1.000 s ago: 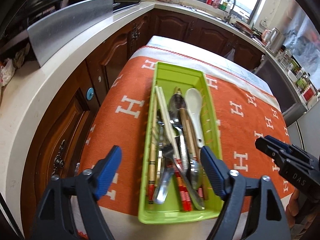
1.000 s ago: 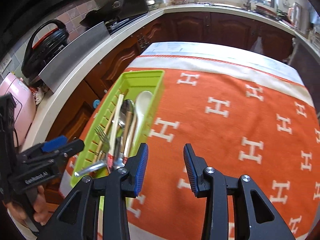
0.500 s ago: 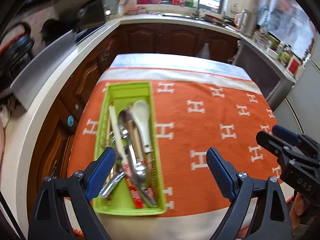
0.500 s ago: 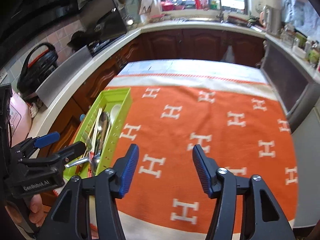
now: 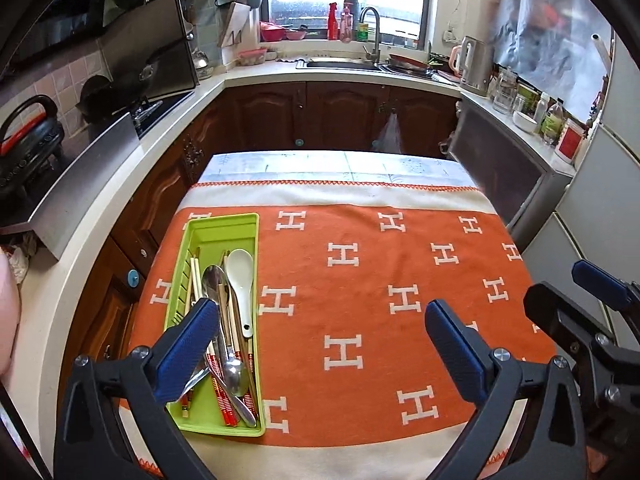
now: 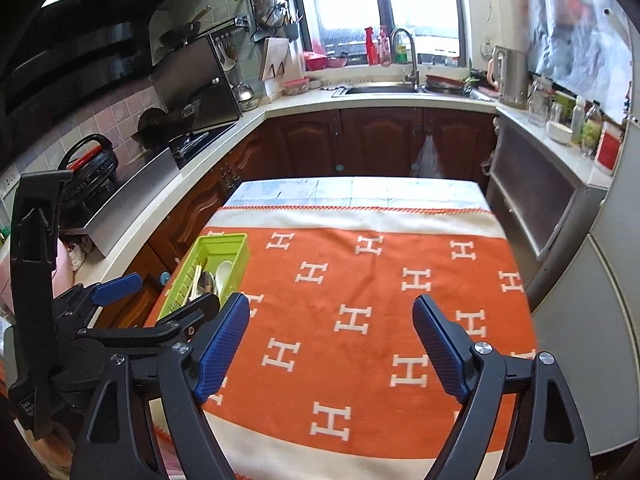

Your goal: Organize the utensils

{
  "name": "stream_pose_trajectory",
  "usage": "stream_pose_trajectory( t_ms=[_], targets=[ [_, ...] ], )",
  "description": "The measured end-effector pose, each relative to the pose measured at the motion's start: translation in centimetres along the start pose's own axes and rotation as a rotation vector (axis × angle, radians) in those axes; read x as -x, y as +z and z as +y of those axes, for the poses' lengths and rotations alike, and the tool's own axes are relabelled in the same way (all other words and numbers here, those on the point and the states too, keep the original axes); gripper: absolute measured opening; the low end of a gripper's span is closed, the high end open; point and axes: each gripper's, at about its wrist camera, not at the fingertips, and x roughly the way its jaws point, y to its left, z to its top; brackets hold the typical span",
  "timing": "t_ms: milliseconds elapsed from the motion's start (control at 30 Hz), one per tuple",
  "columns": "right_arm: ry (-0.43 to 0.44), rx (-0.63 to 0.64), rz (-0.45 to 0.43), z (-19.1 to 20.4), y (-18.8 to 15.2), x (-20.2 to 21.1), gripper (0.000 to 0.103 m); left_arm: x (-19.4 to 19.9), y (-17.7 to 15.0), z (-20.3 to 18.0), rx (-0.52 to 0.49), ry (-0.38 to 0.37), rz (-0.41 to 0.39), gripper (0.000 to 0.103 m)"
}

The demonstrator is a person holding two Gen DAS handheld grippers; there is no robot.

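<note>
Chopsticks [image 5: 224, 396] show only in left view; both grippers' fingers [image 5: 188, 354] [image 6: 440, 354] spread wide, empty.

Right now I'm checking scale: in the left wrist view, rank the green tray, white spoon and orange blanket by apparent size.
1. Orange blanket
2. Green tray
3. White spoon

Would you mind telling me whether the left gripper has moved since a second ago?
Yes. The left gripper has pulled back and shifted right: the green tray, earlier centred between its fingers, now sits by its left finger.
</note>
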Motion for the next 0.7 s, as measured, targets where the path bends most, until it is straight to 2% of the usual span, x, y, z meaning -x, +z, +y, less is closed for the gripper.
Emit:
stream_pose_trajectory(
  t_ms=[233,700],
  targets=[
    [-0.009,-0.037,0.008,-0.7,-1.0,0.6,0.086,0.1,-0.3,-0.1,0.016,0.032,-0.003,0.102],
    [0.013,-0.068,0.050,-1.5,-1.2,-1.9,0.086,-1.0,-0.2,-0.1,0.021,0.042,0.031,0.102]
  ],
)
